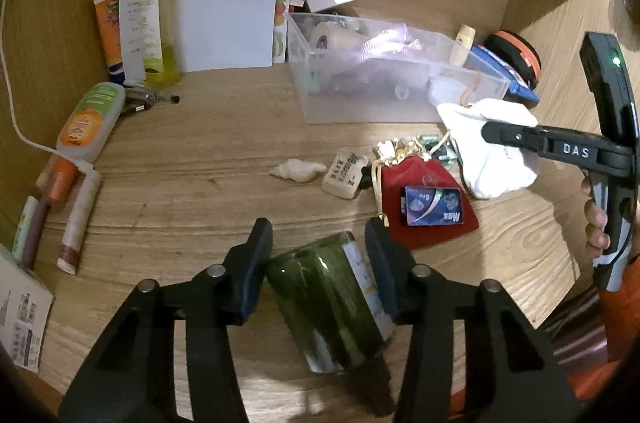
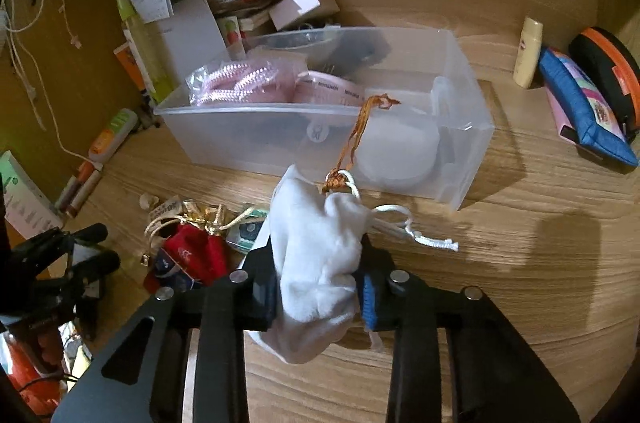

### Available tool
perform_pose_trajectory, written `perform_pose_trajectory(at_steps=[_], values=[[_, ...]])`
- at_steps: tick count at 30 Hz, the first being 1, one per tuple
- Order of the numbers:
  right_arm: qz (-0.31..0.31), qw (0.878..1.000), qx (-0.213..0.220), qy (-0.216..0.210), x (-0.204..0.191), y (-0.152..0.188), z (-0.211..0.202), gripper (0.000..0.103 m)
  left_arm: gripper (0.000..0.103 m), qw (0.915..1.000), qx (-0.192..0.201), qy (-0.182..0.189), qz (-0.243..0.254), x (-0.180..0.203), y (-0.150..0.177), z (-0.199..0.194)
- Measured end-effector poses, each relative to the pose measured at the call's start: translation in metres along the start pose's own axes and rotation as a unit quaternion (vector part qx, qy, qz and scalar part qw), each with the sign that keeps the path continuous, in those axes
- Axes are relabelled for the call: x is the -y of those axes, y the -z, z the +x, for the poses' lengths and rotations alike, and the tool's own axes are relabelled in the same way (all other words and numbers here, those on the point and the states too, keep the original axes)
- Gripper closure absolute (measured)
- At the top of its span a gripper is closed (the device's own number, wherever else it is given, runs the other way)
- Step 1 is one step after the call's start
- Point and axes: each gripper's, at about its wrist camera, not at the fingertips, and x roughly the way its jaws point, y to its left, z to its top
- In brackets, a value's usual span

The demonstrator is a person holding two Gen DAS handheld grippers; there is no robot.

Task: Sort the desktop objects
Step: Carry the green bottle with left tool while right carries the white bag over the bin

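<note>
A dark green glass jar with a pale label lies on its side on the wooden desk. My left gripper has both pads against the jar's sides and is shut on it; the same gripper shows at the left edge of the right wrist view. My right gripper is shut on a white drawstring pouch and holds it just in front of the clear plastic box. In the left wrist view the pouch hangs from that gripper beside the box.
A red velvet pouch with a blue packet on it, a pale eraser and a shell lie mid-desk. Tubes and papers crowd the left. A blue pencil case and black-orange case sit right of the box.
</note>
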Motion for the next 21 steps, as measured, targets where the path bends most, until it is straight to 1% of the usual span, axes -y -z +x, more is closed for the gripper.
perform_pose_trajectory(at_steps=[8, 21], values=[[0.007, 0.999, 0.038, -0.007, 0.004, -0.008, -0.028, 0.076, 0.057, 1.0000, 0.003, -0.001, -0.005, -0.001, -0.004, -0.001], [0.009, 0.995, 0.097, -0.026, 0.010, -0.035, -0.058, 0.076, 0.059, 0.9986, 0.045, 0.013, -0.026, 0.000, -0.031, -0.018]])
